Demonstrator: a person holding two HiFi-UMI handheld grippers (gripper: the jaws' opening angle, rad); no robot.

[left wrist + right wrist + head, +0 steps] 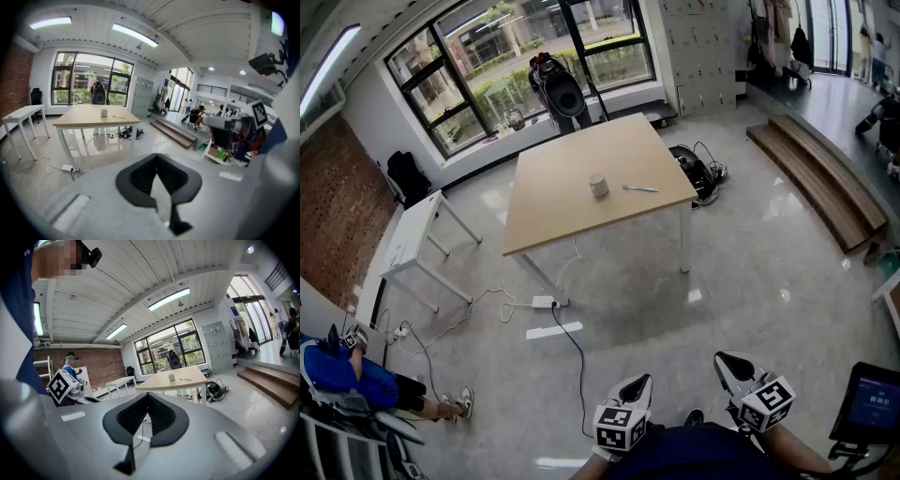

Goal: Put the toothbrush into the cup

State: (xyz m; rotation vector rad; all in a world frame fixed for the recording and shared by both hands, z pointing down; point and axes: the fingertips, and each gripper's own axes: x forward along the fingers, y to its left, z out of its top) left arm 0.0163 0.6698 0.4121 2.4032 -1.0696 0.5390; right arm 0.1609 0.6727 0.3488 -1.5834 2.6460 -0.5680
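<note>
1. Lying flat on the wooden table (558,211), the toothbrush (640,189) is seen in the head view just right of the upright cup (598,185), apart from it and outside it. Both are well apart from the grippers.
2. The floor cable, the power strip (544,302) under the table and a seated person in blue (352,375), cut off at the lower left edge, are taken in by the head view only.
3. The left gripper (636,386) and right gripper (731,364) are shown at the bottom edge. Their jaws are resolved only in the gripper views, where each pair is pressed together with nothing held.
4. The ceiling lights (133,33) are shown by the gripper views alone.
5. In the gripper views the toothbrush is reduced to a thin streak, and its bristle end cannot be made out.
</note>
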